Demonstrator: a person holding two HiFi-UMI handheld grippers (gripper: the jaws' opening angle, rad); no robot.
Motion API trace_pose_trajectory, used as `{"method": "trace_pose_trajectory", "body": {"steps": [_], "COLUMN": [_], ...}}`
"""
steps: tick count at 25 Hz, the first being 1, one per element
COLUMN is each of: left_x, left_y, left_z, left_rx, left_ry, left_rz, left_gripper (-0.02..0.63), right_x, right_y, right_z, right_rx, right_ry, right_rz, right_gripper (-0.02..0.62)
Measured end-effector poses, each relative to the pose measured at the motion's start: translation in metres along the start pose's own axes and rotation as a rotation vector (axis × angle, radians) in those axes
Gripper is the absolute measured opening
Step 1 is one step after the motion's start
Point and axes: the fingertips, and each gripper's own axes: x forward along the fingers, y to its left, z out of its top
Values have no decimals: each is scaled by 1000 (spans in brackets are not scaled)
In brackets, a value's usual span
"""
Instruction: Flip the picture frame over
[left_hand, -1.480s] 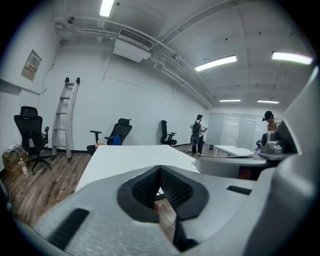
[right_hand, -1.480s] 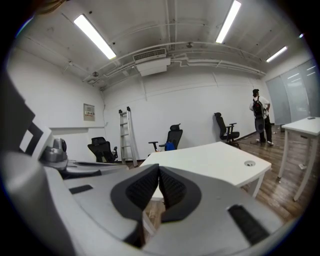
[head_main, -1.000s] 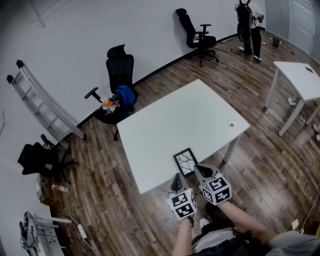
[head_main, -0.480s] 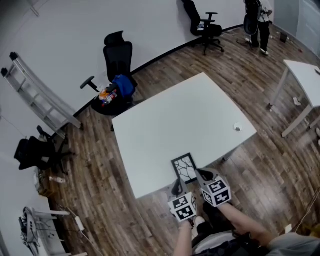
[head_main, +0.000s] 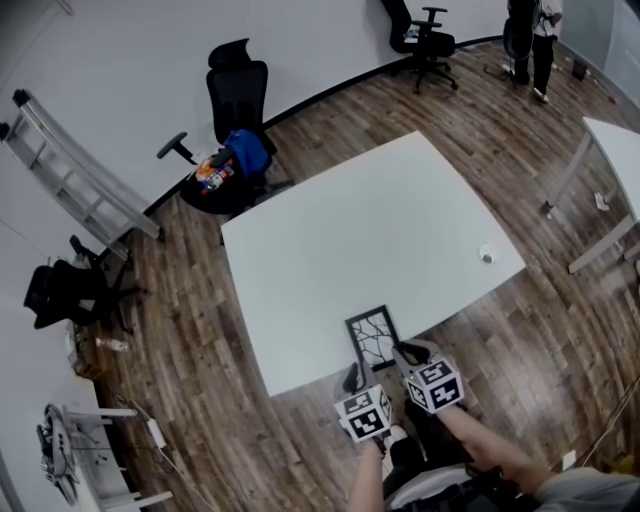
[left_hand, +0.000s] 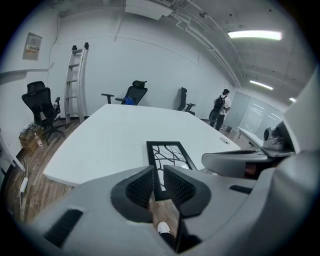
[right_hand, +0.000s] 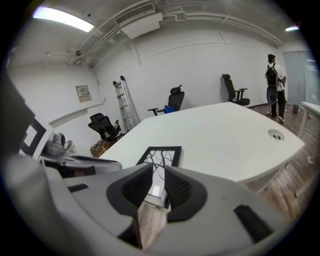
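Observation:
A black picture frame (head_main: 371, 338) with a branch pattern lies flat, picture side up, at the near edge of the white table (head_main: 330, 240). My left gripper (head_main: 351, 378) hangs just off that edge, short of the frame's near left corner. Its jaws have just been opening and stand a little apart with nothing between them; the frame (left_hand: 170, 156) shows beyond the gap of the left gripper (left_hand: 159, 186). My right gripper (head_main: 405, 352) is at the frame's near right corner. It has also just been opening, empty, and the frame (right_hand: 161, 156) lies ahead of the right gripper (right_hand: 159, 187).
A small round fitting (head_main: 487, 254) sits near the table's right edge. An office chair (head_main: 235, 90) with a blue bag stands behind the table, a ladder (head_main: 70, 170) leans at the left wall, a second table (head_main: 615, 150) is at right, and a person (head_main: 530, 25) stands far back.
Both grippers have sunk toward the table's near edge and closed in on the frame's near end. The frame has not moved.

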Motion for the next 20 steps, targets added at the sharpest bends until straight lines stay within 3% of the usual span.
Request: {"method": "trace_pose_trajectory", "body": {"steps": [9, 20], "left_x": [11, 22], "left_y": [16, 13], "left_z": [-18, -38], "left_rx": [-96, -259], "left_ry": [57, 121], "left_rz": [-16, -110], "left_gripper": [116, 123], "right_x": [9, 22], "right_y": [-22, -19], "right_z": [-23, -33], "right_rx": [90, 177], "right_ry": [62, 101], "right_rz": [27, 129], "right_gripper": [95, 103]}}
